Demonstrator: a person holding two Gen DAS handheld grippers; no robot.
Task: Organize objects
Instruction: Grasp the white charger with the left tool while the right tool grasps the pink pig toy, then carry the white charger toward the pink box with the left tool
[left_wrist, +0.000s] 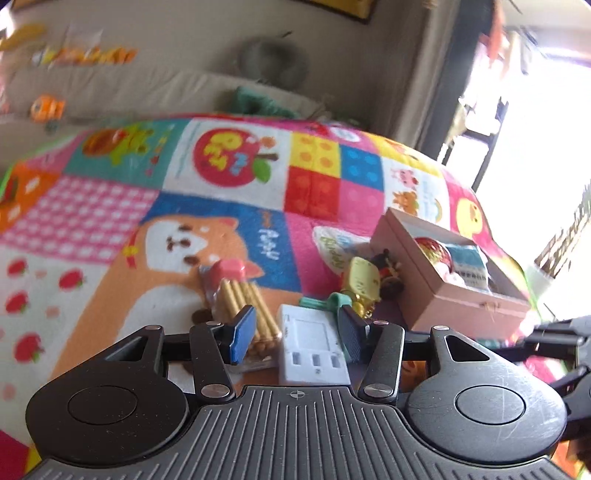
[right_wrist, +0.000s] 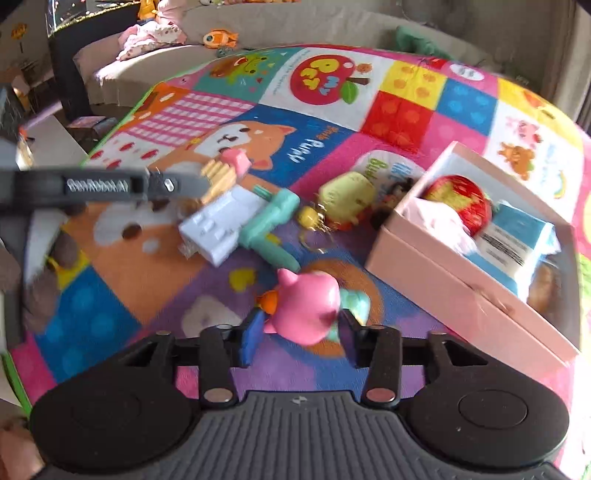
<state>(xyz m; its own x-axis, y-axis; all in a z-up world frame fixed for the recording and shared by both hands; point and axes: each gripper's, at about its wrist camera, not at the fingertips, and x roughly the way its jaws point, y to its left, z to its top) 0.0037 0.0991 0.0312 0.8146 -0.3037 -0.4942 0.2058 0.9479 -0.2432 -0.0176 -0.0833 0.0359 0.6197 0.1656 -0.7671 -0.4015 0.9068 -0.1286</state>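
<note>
Between the right gripper's (right_wrist: 299, 334) spread fingers sits a pink toy figure (right_wrist: 306, 306), flanked but not visibly pinched; its rounded body could squirt sideways when they close. Further left, the left gripper (left_wrist: 295, 330) straddles a white power adapter (left_wrist: 312, 341), also unclenched (a teal toy (left_wrist: 334, 301) touches its far side and may drag along). Beyond, the pink box (right_wrist: 458, 280) already looks crowded, so additions could topple out.
</note>
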